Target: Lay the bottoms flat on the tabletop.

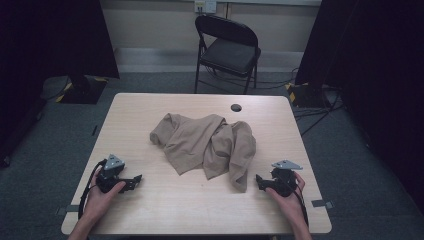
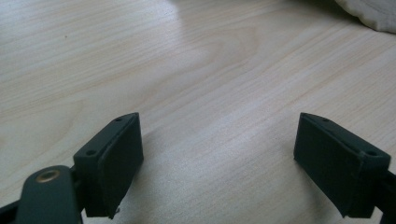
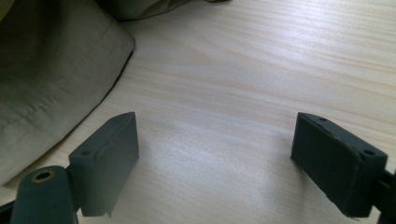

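Observation:
A crumpled tan garment [image 1: 207, 145] lies in a heap at the middle of the light wooden table [image 1: 165, 205]. My left gripper [image 1: 134, 181] rests low on the table near the front left, open, with bare wood between its jaws [image 2: 217, 154]. A corner of the garment [image 2: 369, 11] shows far off in the left gripper view. My right gripper [image 1: 261, 181] sits at the front right, open too [image 3: 215, 154], just right of the garment's hanging end. In the right gripper view the garment's hem [image 3: 51, 79] lies close to the left jaw without touching it.
A black folding chair [image 1: 227, 47] stands beyond the table's far edge. A round black cable hole [image 1: 236, 107] sits near the table's back edge. Dark curtains and stand bases [image 1: 80, 90] flank the table, with cables on the floor at right [image 1: 320, 107].

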Motion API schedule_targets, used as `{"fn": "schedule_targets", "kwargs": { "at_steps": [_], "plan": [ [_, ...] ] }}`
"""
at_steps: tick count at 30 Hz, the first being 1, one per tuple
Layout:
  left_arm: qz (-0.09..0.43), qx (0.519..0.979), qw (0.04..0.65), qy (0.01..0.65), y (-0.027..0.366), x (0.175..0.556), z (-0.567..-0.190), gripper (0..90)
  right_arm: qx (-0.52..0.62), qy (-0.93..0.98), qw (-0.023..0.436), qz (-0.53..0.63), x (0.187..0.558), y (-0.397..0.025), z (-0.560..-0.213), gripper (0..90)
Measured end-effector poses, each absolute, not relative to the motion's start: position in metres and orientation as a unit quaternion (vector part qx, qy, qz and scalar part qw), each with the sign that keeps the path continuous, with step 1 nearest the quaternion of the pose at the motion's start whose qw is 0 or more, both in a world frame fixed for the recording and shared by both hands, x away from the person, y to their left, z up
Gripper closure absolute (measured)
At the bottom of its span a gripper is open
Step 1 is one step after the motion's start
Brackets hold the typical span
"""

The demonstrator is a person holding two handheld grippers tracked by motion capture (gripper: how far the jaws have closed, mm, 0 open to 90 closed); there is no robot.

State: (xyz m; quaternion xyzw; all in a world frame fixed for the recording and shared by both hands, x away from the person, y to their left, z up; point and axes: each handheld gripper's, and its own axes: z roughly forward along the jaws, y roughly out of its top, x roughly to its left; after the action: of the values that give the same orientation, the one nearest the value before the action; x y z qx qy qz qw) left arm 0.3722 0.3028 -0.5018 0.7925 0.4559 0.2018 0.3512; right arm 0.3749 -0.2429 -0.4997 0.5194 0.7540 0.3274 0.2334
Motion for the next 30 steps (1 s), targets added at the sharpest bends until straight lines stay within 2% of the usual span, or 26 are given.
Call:
{"fn": "schedule_targets", "kwargs": {
  "at_steps": [8,10,11,12,17,22,24,27,30],
  "plan": [
    [0.201,0.793,0.351,0.456,0.303,0.372,-0.502,15.2,0.515,0.758,0.229,0.328,0.376,-0.244,-0.499,15.3],
    [0.202,0.793,0.351,0.456,0.303,0.372,-0.502,15.2,0.519,0.759,0.222,0.326,0.376,-0.243,-0.497,16.4],
    [0.202,0.793,0.351,0.456,0.303,0.372,-0.502,15.2,0.518,0.761,0.208,0.331,0.375,-0.242,-0.494,21.3],
    [0.202,0.793,0.351,0.456,0.303,0.372,-0.502,15.2,0.518,0.76,0.203,0.336,0.374,-0.243,-0.492,20.9],
    [0.202,0.793,0.351,0.456,0.303,0.372,-0.502,15.2,0.517,0.737,0.213,0.38,0.374,-0.244,-0.466,23.3],
    [0.202,0.793,0.351,0.456,0.303,0.372,-0.502,15.2,0.505,0.724,0.2,0.425,0.375,-0.241,-0.441,25.2],
    [0.202,0.793,0.351,0.456,0.303,0.372,-0.502,15.2,0.486,0.719,0.199,0.456,0.381,-0.232,-0.418,19.2],
    [0.202,0.793,0.351,0.456,0.303,0.372,-0.502,15.2,0.47,0.725,0.2,0.463,0.397,-0.218,-0.399,15.3],
    [0.202,0.793,0.351,0.456,0.303,0.372,-0.502,15.2,0.46,0.724,0.2,0.473,0.417,-0.204,-0.386,14.9]
  ]
}}
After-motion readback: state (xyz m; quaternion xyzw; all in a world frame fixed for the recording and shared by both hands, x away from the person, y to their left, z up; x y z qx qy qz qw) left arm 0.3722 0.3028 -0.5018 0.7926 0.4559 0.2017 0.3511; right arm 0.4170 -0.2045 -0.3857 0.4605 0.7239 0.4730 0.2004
